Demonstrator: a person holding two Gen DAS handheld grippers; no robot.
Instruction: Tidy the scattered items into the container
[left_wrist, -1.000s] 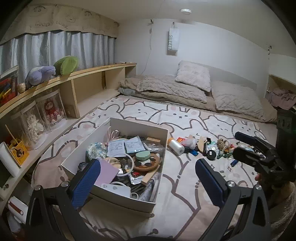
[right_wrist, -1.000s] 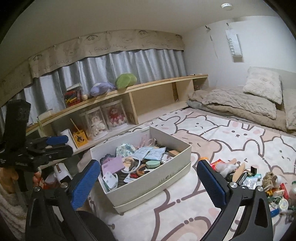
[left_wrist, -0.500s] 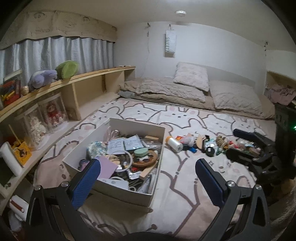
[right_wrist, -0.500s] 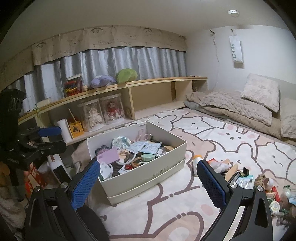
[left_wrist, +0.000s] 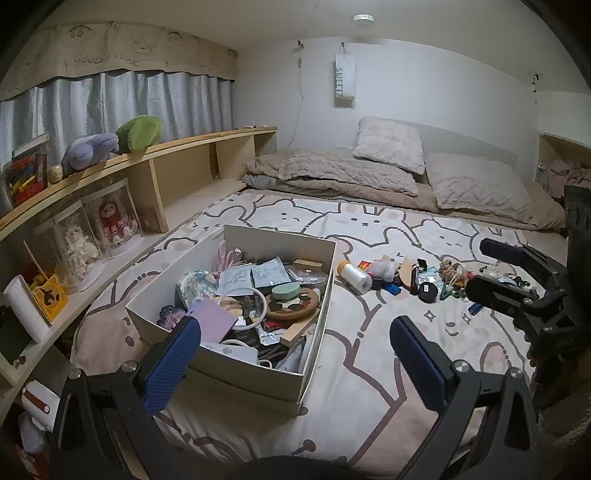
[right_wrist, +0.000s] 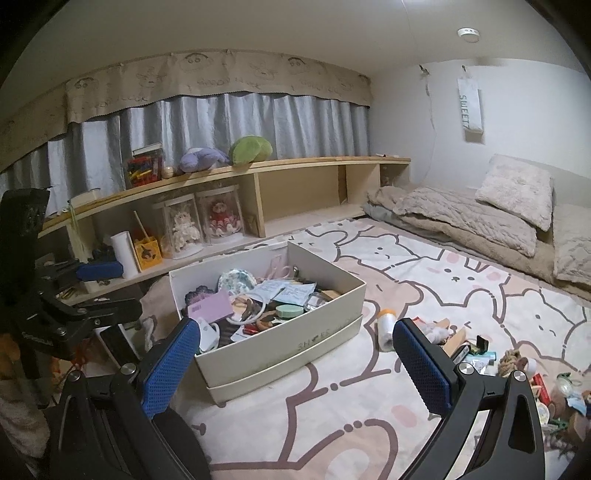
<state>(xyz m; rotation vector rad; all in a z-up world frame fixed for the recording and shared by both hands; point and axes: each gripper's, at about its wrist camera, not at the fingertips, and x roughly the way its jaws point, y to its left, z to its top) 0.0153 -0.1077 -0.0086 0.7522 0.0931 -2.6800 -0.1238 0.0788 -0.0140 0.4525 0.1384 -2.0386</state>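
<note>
White shoe box (left_wrist: 314, 291) on the bunny-print bed cover (left_wrist: 369, 369), already piled with oddments: lilac card (left_wrist: 212, 325), white ring (left_wrist: 260, 308), green puck (left_wrist: 285, 292). Beside its right wall, touching nothing, a white roll with a yellow cap (left_wrist: 354, 275); just beyond, a loose heap of small clutter (left_wrist: 428, 277) strung rightward across the cover.

Probably light, all of it. Roll: soft-wrapped, round, likely to trundle off on the yielding bedding, so best pinched across its middle, pads square to the long axis. Heap: small, mixed, partly hard and slick, apt to tangle; better taken piece by piece from above.

Left gripper (left_wrist: 295, 354) spread wide, empty, hanging over the box's near corner. Right gripper (right_wrist: 297, 363) equally wide, empty, above the cover between box and roll.
</note>
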